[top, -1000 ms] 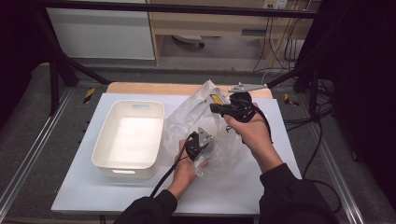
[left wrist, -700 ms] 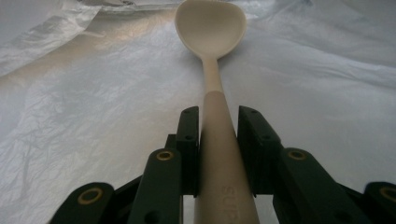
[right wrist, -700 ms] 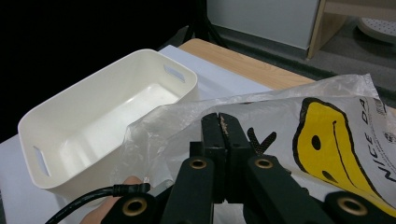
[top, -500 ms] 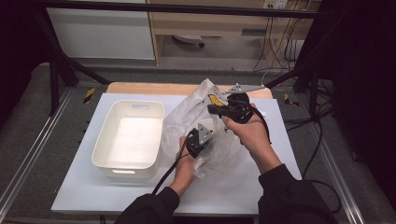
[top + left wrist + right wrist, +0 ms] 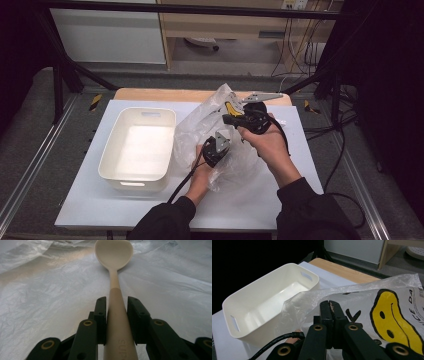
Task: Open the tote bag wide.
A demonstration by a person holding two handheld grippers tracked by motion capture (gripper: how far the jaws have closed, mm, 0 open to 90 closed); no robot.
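A cream spoon (image 5: 113, 255) lies inside a clear plastic bag (image 5: 200, 125), its bowl pointing away from me. My left gripper (image 5: 116, 300) is shut on the spoon's handle, and in the high view it (image 5: 216, 147) reaches into the bag's mouth at mid-table. My right gripper (image 5: 330, 303) is shut on the bag's upper edge, next to a yellow smiley face (image 5: 392, 315) printed on the film. From above, the right gripper (image 5: 232, 119) holds the bag lifted just beyond the left one.
A white plastic tub (image 5: 140, 145) with handle slots stands empty left of the bag on the white table top (image 5: 260, 200); it also shows in the right gripper view (image 5: 262, 305). A wooden board edge (image 5: 165, 94) lies at the back. Cables trail off to the right.
My left gripper has edged slightly up and away, a little deeper into the bag. The right gripper and the bag's edge have stayed where they were.
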